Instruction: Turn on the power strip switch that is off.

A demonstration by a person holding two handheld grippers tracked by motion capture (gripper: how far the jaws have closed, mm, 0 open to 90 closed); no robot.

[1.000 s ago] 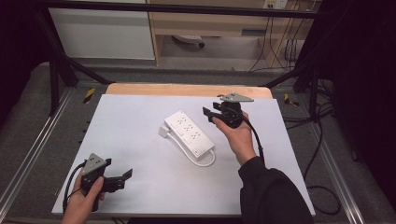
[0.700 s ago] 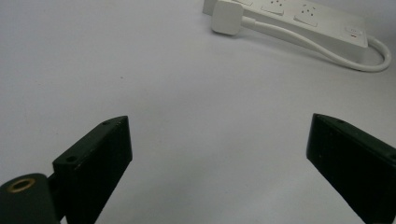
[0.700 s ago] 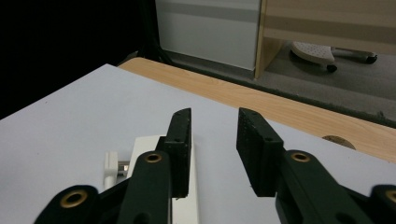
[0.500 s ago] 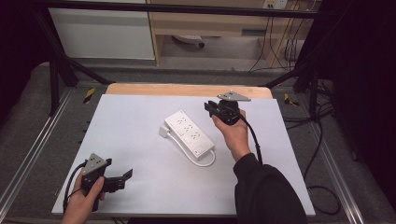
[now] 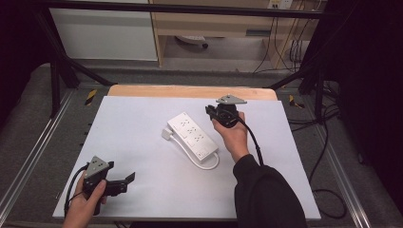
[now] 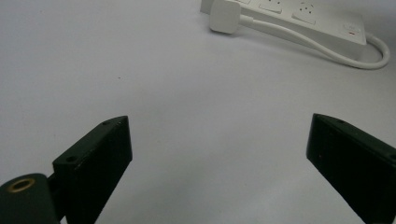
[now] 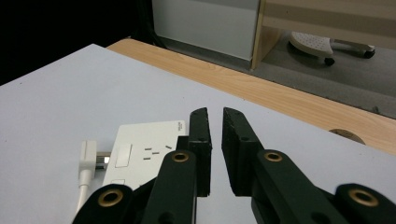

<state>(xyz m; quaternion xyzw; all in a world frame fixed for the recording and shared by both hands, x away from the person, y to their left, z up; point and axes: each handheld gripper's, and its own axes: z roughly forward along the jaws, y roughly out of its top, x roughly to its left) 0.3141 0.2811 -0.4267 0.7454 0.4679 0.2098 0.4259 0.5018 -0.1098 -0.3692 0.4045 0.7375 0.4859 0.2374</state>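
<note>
Right claw (image 5: 215, 113), jaws just drawn nearly together on nothing, sits beside the power strip's (image 5: 192, 135) far end; its long axis runs diagonally. Left claw (image 5: 124, 183), apart, lies farther.

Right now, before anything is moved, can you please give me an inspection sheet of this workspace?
Surface: white board on a wooden table.
Job's things: white power strip, its plug lying beside it.
Clutter: nothing seen.
Grippers: left tool open, holding nothing; right tool beside the strip, jaws just been closing, narrow gap, nothing between.
Cables: strip's cord looped; black tool cable.
Surroundings: metal frame, floor cables.
</note>
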